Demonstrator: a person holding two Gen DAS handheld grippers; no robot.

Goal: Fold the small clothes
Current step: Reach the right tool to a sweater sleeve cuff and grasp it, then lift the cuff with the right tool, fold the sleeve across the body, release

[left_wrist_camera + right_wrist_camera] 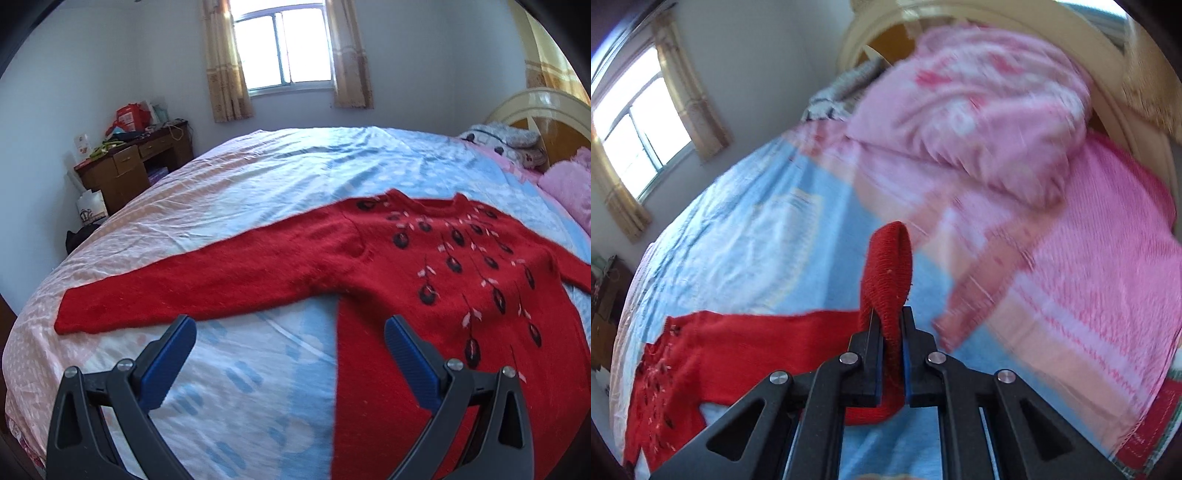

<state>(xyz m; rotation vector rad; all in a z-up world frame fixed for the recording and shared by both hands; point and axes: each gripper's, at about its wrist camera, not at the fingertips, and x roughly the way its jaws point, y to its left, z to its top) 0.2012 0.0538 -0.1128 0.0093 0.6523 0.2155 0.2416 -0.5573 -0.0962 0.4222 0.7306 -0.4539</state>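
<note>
1. Location: the red sweater lies face-up and spread flat on the bed. In the left wrist view the body fills the 3 to 5 o'clock area; the left sleeve stretches out straight toward 9 o'clock.
2. Left gripper: fingers wide apart, nothing between them, hovering above the sheet just beside the sweater's side edge.
3. Right gripper: fingers closed narrowly on the cuff of the other sleeve. The cuff stands up in a loop past the fingertips toward 12 o'clock; the rest of that sleeve trails to the body at 8 o'clock in the right wrist view.
4. Handling, judged: a soft, light, fuzzy knit. It will drape and sag when lifted, stretch if pulled hard, and cling rather than slide on the sheet. Not fragile, though the stitched flower trim could snag.
5. Hold points, judged: cuffs, hem corners and shoulder seams, where the knit is doubled; pinch a full fold, not a single layer.
6. Labels: no brand, tag or legible writing is visible on the sweater. Print on the bag by the desk at 10 o'clock is too small to read.
</note>
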